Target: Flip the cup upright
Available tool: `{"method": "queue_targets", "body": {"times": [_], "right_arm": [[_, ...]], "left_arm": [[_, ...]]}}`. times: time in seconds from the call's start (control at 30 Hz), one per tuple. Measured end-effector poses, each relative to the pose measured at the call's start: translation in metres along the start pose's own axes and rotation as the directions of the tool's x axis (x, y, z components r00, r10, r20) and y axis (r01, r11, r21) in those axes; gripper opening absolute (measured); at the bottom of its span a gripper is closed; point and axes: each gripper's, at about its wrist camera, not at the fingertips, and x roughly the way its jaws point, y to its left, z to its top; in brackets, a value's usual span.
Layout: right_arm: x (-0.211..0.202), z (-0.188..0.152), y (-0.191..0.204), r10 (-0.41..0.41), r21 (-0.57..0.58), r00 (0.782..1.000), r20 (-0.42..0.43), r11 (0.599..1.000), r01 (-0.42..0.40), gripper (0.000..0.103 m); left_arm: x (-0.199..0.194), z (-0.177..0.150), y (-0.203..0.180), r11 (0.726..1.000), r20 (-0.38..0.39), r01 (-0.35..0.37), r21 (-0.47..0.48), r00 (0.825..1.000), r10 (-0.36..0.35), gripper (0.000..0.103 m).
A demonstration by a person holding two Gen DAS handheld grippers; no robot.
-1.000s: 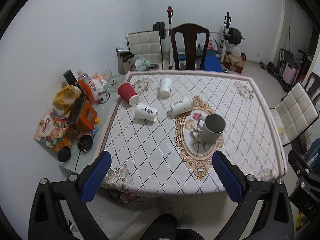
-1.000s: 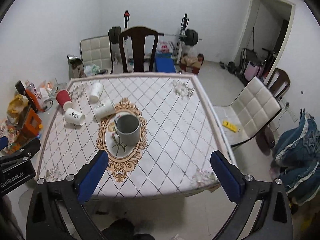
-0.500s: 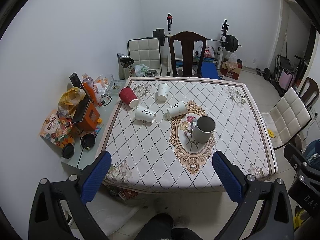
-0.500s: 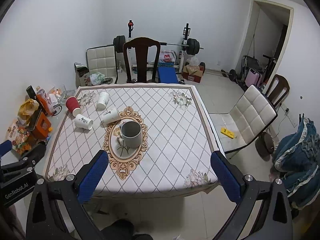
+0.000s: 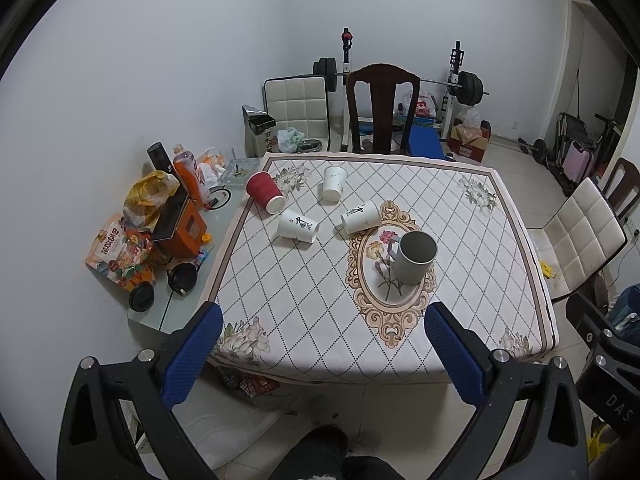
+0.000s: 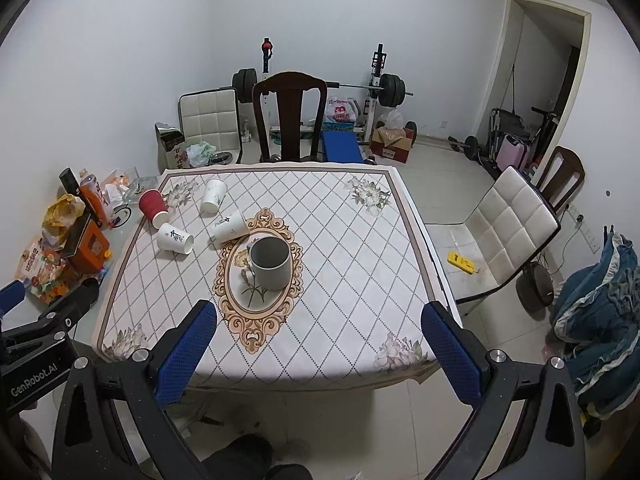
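Observation:
A grey mug (image 5: 413, 257) (image 6: 271, 263) stands upright with its mouth up on the oval motif of the patterned table (image 5: 500, 264) (image 6: 360, 248). A red paper cup (image 5: 265, 192) (image 6: 153, 207) and two white paper cups (image 5: 298, 226) (image 5: 360, 217) lie on their sides at the far left; a third white cup (image 5: 334, 183) (image 6: 213, 196) stands mouth down. My left gripper (image 5: 322, 354) and right gripper (image 6: 320, 352) are both open and empty, held back off the table's near edge.
A glass side table (image 5: 176, 300) left of the table holds snack bags, an orange box and bottles. A dark wooden chair (image 5: 382, 110) stands at the far side, a white padded chair (image 6: 508, 236) at the right. Gym weights line the back wall.
Both grippers have pulled back and up from the table, so the table looks smaller and farther. The cups and mug have not moved.

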Motion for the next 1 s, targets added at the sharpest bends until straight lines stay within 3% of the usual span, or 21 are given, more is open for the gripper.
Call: {"method": "queue_targets", "body": {"times": [1.0], "right_arm": [[0.006, -0.003, -0.005, 0.000, 0.010, 1.000, -0.006, 1.000, 0.000, 0.103]], "left_arm": [[-0.008, 0.012, -0.011, 1.000, 0.005, 0.014, 0.009, 1.000, -0.014, 0.103]]}}
